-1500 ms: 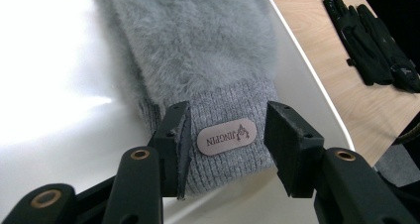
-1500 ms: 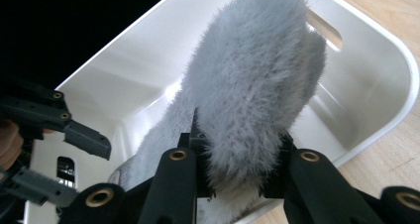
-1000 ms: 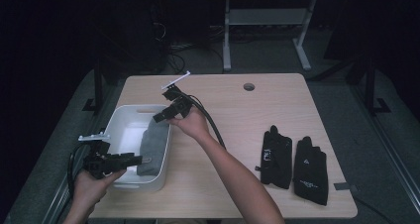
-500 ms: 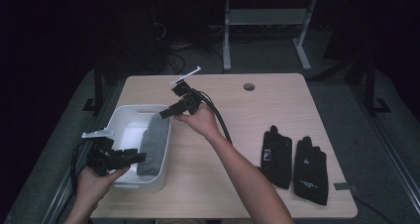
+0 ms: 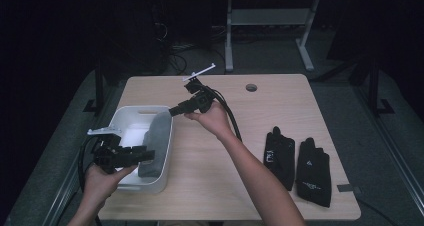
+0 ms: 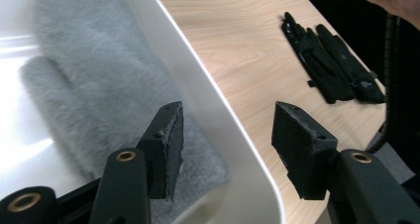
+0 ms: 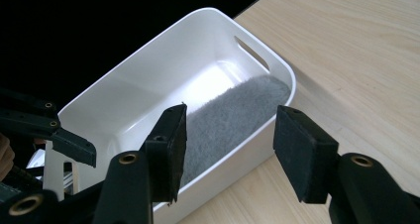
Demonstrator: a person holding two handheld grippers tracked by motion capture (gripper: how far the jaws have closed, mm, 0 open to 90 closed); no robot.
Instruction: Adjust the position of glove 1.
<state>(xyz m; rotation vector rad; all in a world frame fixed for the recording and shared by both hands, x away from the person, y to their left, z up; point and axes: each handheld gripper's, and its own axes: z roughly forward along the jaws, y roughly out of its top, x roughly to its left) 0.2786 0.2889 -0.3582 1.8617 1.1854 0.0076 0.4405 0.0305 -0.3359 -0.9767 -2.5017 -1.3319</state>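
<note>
Grey fuzzy mitten point(image 5: 156, 138) lying in white bin point(image 5: 131, 115) at table's point(image 5: 210, 181) left edge, left tongs point(image 5: 142, 155) wide and empty over bin's near end, just been opening, right tongs point(image 5: 176, 111) wide, empty, above bin's far right rim, black gloves point(image 5: 297, 162) near right edge

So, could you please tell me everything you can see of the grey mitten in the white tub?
The grey mitten is fluffy, like soft fleece or fake fur, with a thumb lobe on one side. It lies flat in the white tub, stretched lengthwise along the wall nearer the table's middle, its edge resting against that wall. Neither gripper touches it; nothing lies on it.
</note>
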